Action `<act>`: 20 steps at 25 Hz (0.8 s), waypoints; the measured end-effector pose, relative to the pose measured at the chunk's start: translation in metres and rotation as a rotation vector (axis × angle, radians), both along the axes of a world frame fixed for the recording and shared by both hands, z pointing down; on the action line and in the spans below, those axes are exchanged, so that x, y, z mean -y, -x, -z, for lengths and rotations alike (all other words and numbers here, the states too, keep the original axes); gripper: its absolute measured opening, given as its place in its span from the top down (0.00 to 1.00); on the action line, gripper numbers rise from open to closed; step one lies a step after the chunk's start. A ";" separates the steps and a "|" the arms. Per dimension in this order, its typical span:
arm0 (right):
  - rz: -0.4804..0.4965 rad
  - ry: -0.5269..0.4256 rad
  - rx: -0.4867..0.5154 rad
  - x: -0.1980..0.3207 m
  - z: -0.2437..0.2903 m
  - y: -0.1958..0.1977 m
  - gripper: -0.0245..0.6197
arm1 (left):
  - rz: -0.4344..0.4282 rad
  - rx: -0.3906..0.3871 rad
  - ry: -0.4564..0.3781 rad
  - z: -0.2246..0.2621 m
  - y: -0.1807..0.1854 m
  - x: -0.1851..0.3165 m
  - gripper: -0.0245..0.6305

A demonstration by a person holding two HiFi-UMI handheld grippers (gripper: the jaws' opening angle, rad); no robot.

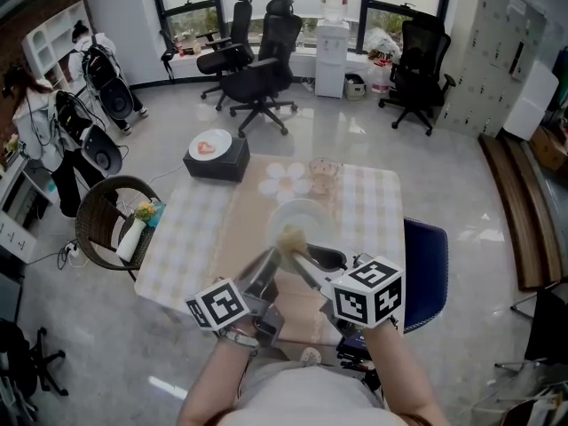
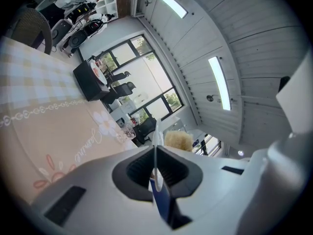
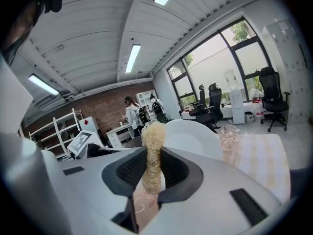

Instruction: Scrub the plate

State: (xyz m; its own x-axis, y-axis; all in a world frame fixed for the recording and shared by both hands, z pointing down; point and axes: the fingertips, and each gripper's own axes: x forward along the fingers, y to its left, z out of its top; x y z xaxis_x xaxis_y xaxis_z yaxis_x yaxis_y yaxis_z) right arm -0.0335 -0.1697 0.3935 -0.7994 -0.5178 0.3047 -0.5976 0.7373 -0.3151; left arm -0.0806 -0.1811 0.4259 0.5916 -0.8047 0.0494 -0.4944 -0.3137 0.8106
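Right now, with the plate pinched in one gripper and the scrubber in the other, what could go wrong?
The left gripper pinches the plate only by its thin rim, so scrubbing pressure could twist it loose and drop it. The right gripper clamps the loofah scrubber low down; its long free end may bend instead of scrubbing firmly. The glass stands on the table just beyond the plate, so a wide stroke might knock it.
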 end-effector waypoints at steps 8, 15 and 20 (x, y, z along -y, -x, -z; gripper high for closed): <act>0.012 -0.032 -0.124 0.000 -0.015 -0.002 0.82 | -0.005 -0.005 -0.006 0.004 -0.001 -0.002 0.93; -0.004 -0.075 -0.206 0.006 -0.020 -0.012 0.82 | -0.011 -0.004 0.000 0.003 -0.002 -0.001 0.93; -0.030 -0.096 -0.255 0.013 -0.020 -0.026 0.82 | -0.012 -0.014 0.006 0.002 -0.002 -0.002 0.93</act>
